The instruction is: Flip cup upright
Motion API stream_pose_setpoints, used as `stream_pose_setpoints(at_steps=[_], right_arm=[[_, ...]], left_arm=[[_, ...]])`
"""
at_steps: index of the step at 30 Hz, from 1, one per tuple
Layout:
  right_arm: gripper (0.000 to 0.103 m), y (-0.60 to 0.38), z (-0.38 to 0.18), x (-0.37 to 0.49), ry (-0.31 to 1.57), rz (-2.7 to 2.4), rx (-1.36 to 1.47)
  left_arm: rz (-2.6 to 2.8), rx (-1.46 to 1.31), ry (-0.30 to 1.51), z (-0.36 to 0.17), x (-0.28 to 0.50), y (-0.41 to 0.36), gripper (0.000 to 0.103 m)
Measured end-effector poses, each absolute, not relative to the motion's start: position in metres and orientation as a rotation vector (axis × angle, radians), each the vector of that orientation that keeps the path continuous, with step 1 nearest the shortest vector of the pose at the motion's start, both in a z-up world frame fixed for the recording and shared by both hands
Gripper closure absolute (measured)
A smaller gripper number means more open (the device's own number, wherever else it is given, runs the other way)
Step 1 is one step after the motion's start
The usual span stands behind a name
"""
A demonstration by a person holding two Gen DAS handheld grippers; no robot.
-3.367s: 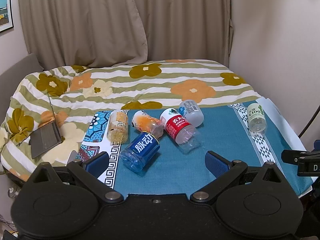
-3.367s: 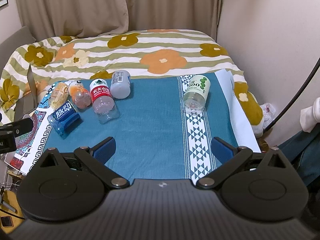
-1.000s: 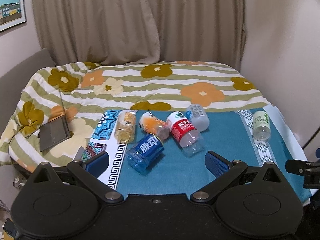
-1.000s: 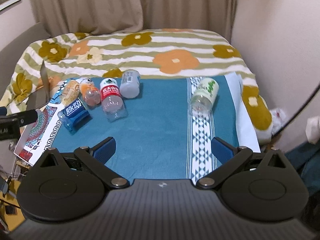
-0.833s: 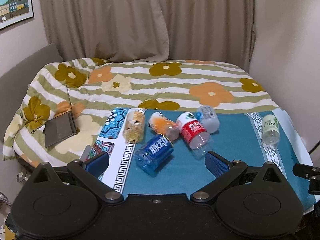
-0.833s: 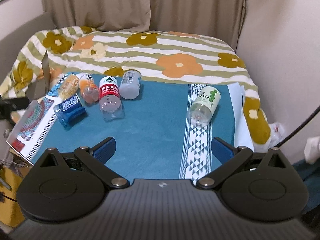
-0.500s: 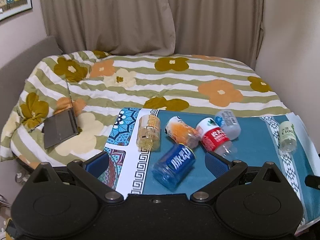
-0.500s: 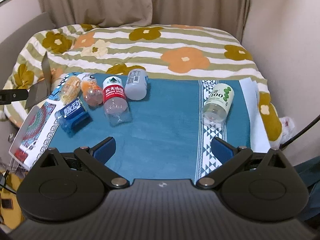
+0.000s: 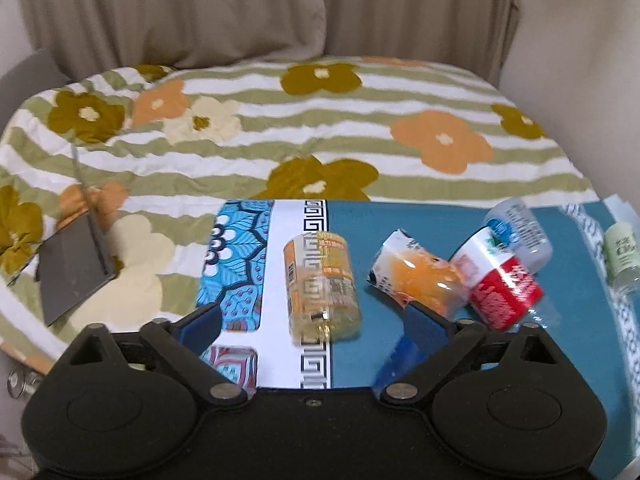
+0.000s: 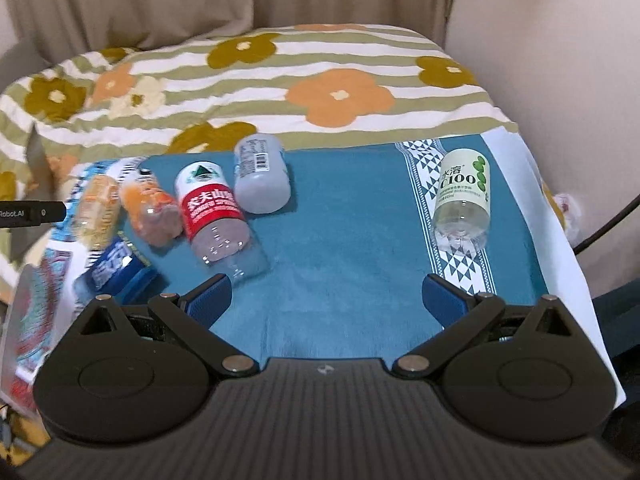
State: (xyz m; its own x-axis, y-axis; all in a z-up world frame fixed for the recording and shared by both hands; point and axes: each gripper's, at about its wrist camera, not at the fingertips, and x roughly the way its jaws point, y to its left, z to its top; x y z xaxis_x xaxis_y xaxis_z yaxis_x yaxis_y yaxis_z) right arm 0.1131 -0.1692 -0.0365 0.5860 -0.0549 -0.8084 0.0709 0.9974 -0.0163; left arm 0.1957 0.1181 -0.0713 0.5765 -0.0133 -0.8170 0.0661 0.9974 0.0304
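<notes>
Several cut-off bottle cups lie on their sides on a teal cloth (image 10: pixel 344 248). In the left wrist view a yellow cup (image 9: pixel 321 286) lies just ahead, between the open fingers of my left gripper (image 9: pixel 312 326). An orange cup (image 9: pixel 416 276), a red-label cup (image 9: pixel 500 280), a grey cup (image 9: pixel 520 232) and a green-label cup (image 9: pixel 620 258) lie to its right. A blue cup (image 10: pixel 116 270) is partly hidden behind the left gripper's right finger. My right gripper (image 10: pixel 326 298) is open and empty over the cloth, between the red-label cup (image 10: pixel 212 208) and the green-label cup (image 10: pixel 462 196).
The cloth lies on a bed with a striped flowered quilt (image 9: pixel 320 132). A grey laptop (image 9: pixel 74 276) rests on the quilt at the left. Curtains (image 9: pixel 240 8) and a wall stand behind. The left gripper's body (image 10: pixel 28 213) shows at the right wrist view's left edge.
My left gripper has moved left and forward, so the yellow cup now lies between its fingers. My right gripper has moved closer to the cloth. No cup has moved.
</notes>
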Motion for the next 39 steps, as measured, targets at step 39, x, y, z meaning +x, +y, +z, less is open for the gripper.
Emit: stream_pose_setpoints(at_steps=[39], right_arm=[[0.0,-0.162,-0.05,0.139,0.977,-0.129,0.077]], left_arm=[[-0.062,0.02,0.986,-0.074,0.216,0.124,0.037]])
